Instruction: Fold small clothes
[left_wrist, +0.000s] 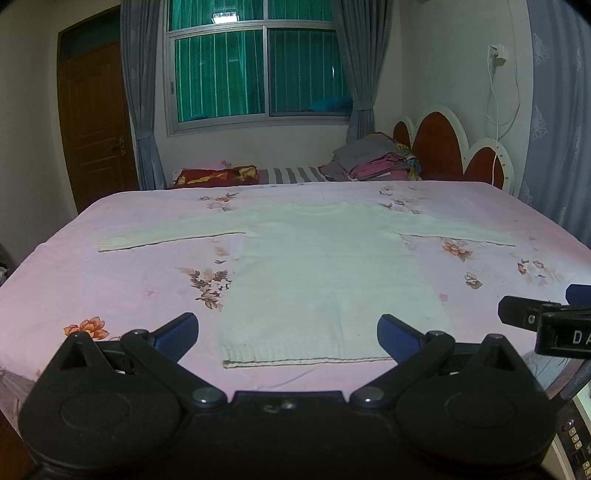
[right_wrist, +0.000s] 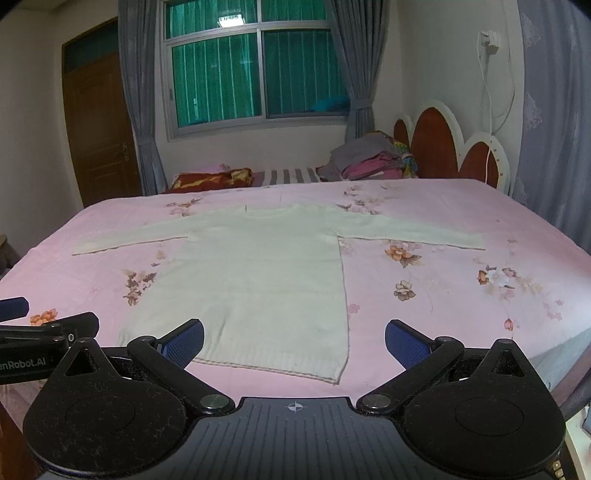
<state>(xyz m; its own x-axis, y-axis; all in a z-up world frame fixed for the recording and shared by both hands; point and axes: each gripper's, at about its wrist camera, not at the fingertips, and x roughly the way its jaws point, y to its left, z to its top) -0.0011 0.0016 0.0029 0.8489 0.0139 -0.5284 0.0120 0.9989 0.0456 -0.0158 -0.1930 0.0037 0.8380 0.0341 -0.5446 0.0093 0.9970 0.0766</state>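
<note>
My left gripper (left_wrist: 287, 334) is spread wide and holds nothing, hovering at the near edge of the bed (left_wrist: 110, 288). My right gripper (right_wrist: 294, 341) is equally wide and empty, just beside it. The white sweater (left_wrist: 325, 280) lies flat beyond both, sleeves out left and right, hem nearest my fingertips.

White knit sweater (right_wrist: 255, 266): flat on pink floral bedsheet (right_wrist: 461, 295), sleeves spread. Right gripper (right_wrist: 293, 341): fingers wide apart, over hem. Left gripper (right_wrist: 22, 317): partly visible, left edge.
</note>
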